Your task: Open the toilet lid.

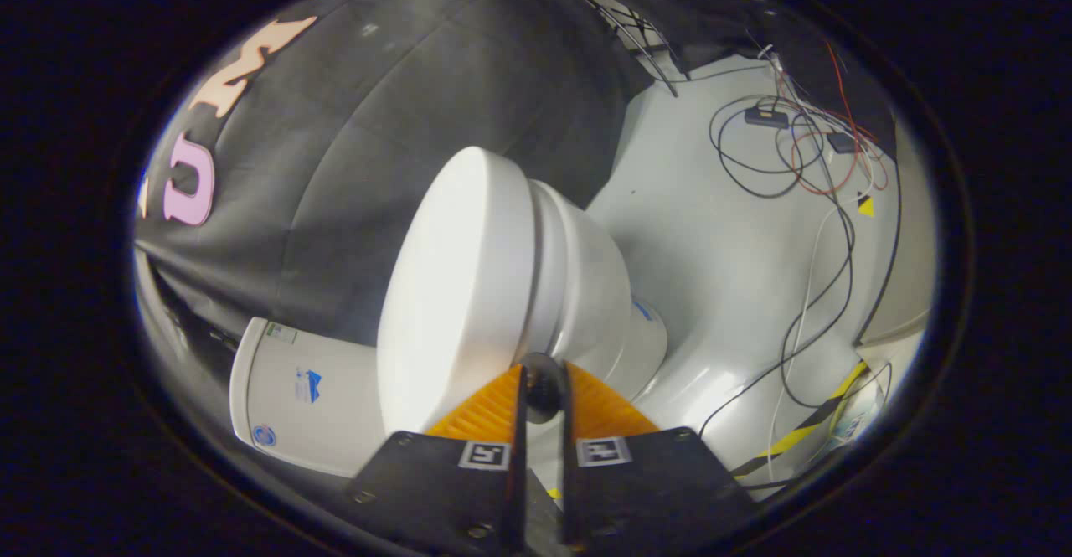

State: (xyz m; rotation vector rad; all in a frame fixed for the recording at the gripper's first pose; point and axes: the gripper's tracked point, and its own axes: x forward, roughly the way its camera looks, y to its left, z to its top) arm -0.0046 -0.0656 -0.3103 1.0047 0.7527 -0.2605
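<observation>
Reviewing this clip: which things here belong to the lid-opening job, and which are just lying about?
Job:
- toilet lid, closed
- toilet bowl
- cistern
- gripper, fingers nearly together at the lid's edge

Lying about:
- loose cables on the floor
- striped floor tape

White toilet lid (pixel 456 289) down on bowl, edge between jaws.

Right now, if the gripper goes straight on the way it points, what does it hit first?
Probably the toilet lid: the gripper, fingers nearly closed, points at its front edge where it meets the bowl. Depth is unclear.
</observation>
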